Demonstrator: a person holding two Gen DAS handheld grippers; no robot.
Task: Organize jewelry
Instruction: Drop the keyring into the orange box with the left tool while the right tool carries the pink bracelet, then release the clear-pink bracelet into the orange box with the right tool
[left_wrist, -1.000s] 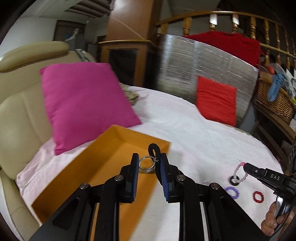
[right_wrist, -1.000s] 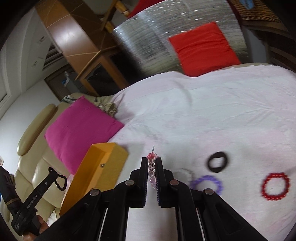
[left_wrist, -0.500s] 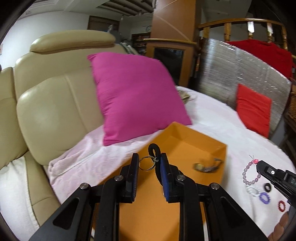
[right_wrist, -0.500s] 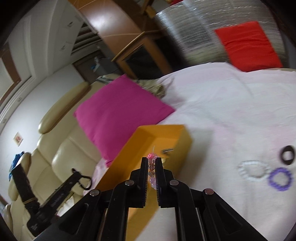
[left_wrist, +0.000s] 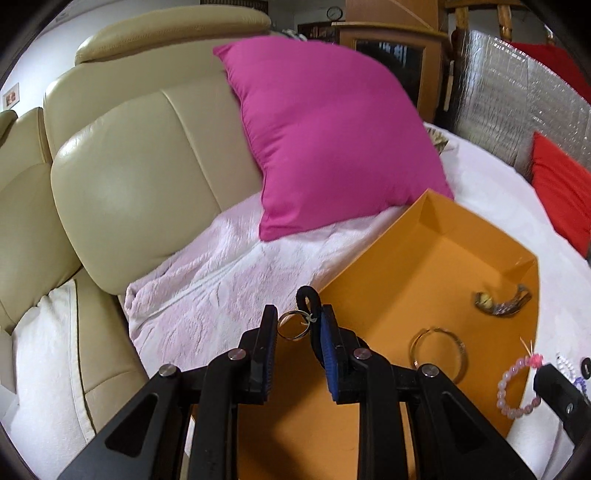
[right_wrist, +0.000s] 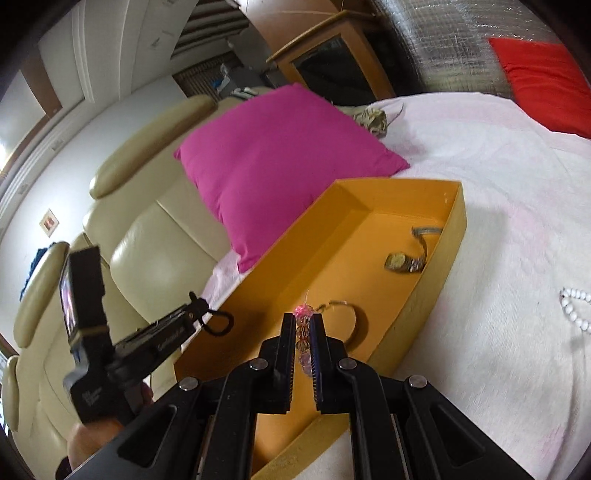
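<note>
Two loads over the orange box (right_wrist: 456, 218): right gripper (right_wrist: 303, 334), fingers clamped on a pink bead bracelet (right_wrist: 303, 332), centre frame above its floor; left gripper (left_wrist: 299, 332), narrowly parted, pinches a silver ring (left_wrist: 293, 329) and black loop (left_wrist: 308, 299) at its near-left edge.

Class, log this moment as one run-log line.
left gripper: shut on ring | right gripper: shut on pink bead bracelet | both at orange box

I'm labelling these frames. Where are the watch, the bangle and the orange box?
watch (right_wrist: 400, 261): right wrist view, on its face.
bangle (left_wrist: 460, 352): left wrist view, on its right rim.
orange box (right_wrist: 452, 236): right wrist view, on its outer right wall.
</note>
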